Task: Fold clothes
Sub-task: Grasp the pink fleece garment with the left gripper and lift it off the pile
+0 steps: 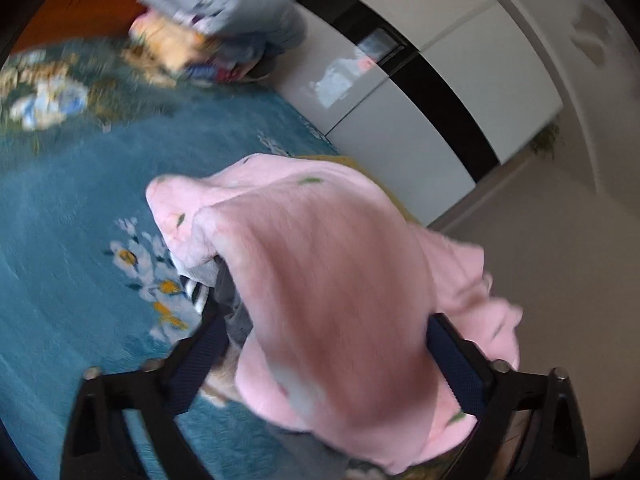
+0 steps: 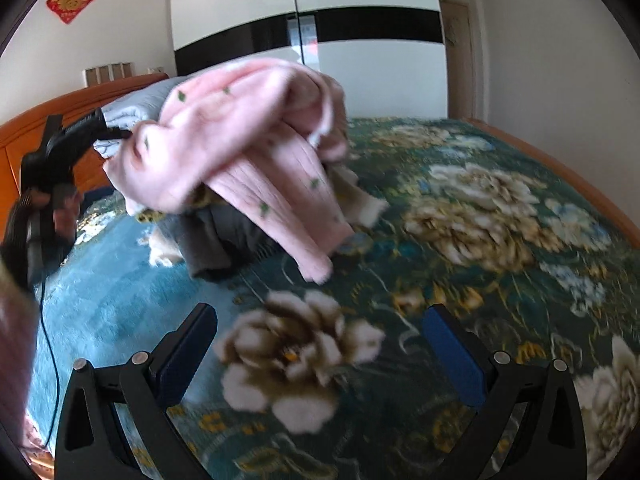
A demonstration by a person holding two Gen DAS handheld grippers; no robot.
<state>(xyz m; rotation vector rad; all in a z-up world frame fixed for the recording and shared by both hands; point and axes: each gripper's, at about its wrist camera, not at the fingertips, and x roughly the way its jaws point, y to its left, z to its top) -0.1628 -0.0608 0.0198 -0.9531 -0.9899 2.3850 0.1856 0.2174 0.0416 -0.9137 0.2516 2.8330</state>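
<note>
The left tool (image 1: 324, 316), clamped on the pink garment (image 1: 320, 264), carries it above the bed (image 1: 60, 220), while the right tool (image 2: 320, 344), apart and empty, likely must catch a hanging edge next.

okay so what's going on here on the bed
A person is folding clothes on a bed with a floral blanket, using a handheld gripper in each hand. The left gripper carries a pink garment bunched between its fingers, lifted above a small heap of dark clothes. The right gripper is open and empty.
</note>
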